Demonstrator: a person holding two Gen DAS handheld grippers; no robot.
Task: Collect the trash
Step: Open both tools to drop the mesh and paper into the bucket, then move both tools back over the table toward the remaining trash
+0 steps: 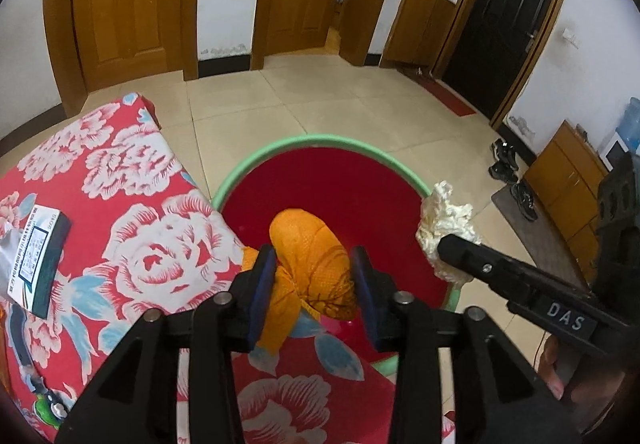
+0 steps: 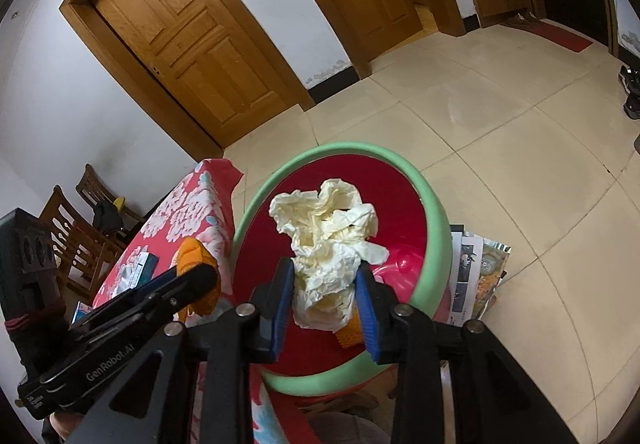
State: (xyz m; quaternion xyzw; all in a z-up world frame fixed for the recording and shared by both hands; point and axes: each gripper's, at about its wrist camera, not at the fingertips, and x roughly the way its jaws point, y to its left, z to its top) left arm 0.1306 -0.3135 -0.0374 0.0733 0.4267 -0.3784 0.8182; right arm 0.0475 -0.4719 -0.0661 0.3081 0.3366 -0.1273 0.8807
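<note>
My left gripper (image 1: 314, 264) is shut on an orange mesh net (image 1: 312, 244). It hangs over the near-left edge of a red bin with a green rim (image 1: 320, 140). My right gripper (image 2: 324, 272) is shut on a crumpled cream paper wad (image 2: 324, 228), held above the bin's red inside (image 2: 400, 212). In the left wrist view the right gripper (image 1: 448, 244) comes in from the right with the paper wad (image 1: 444, 216) over the bin's right rim. In the right wrist view the left gripper (image 2: 200, 276) and the orange net (image 2: 192, 256) sit left of the bin. A small orange mesh piece (image 2: 348, 336) shows below the wad.
A table with a red floral cloth (image 1: 120, 184) stands left of the bin and bears a small printed box (image 1: 44, 248). Magazines (image 2: 476, 272) lie on the tiled floor right of the bin. Shoes (image 1: 508, 164) and a low wooden cabinet (image 1: 568, 180) are at the right; wooden chairs (image 2: 80, 228) are behind the table.
</note>
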